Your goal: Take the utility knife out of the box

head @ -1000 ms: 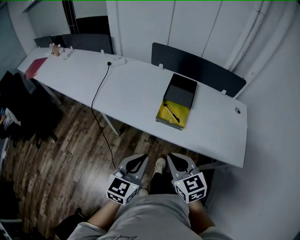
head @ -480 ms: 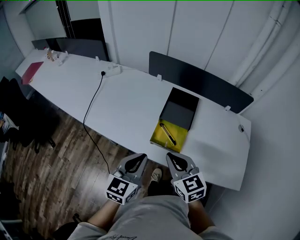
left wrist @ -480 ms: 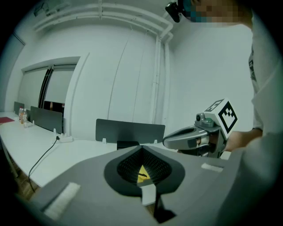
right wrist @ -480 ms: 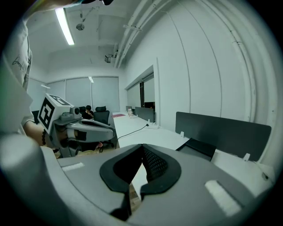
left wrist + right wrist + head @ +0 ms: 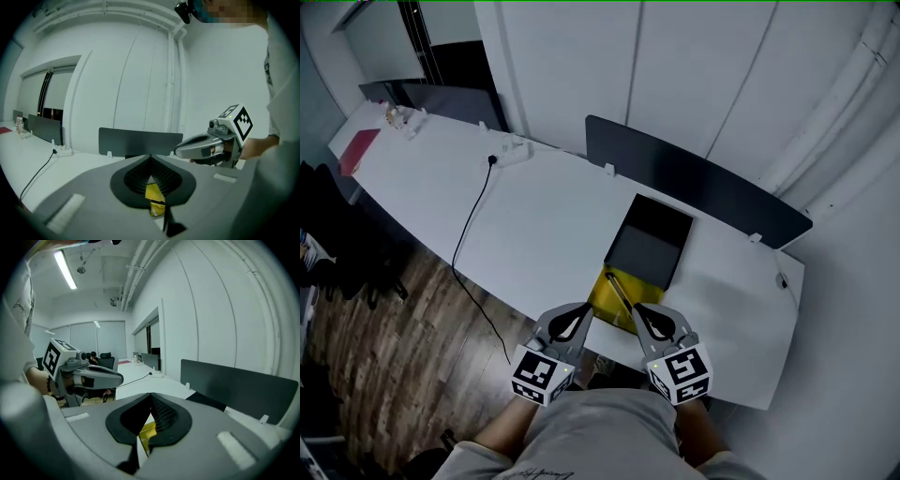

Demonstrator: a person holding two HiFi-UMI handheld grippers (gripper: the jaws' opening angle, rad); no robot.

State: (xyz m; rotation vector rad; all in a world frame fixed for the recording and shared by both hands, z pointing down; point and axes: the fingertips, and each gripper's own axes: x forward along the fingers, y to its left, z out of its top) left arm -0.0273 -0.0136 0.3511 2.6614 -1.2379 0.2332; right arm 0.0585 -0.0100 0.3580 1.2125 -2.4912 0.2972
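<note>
An open box lies on the white table [image 5: 544, 216] in the head view. Its black part [image 5: 649, 246] is farther away and its yellow-lined part [image 5: 607, 292] is nearer. The dark, slim utility knife [image 5: 620, 293] lies in the yellow part. My left gripper [image 5: 574, 321] and right gripper [image 5: 649, 321] hover side by side over the table's near edge, just short of the box, both shut and empty. In the left gripper view the yellow lining [image 5: 153, 194] shows through the gap behind the closed jaws of the left gripper [image 5: 151, 157]. The right gripper view shows the same lining [image 5: 147, 431] behind the right gripper [image 5: 151, 396].
A dark partition screen [image 5: 694, 178] stands along the table's far edge before white wall panels. A power strip [image 5: 514, 150] with a black cable [image 5: 472, 230] lies at the left, a red folder [image 5: 358, 150] farther left. Wood floor [image 5: 384, 347] and dark chairs are at the left.
The person has stepped up to the table: the box has come nearer, and both grippers, earlier over the floor, now reach over the table's near edge. Jaws stay shut.
</note>
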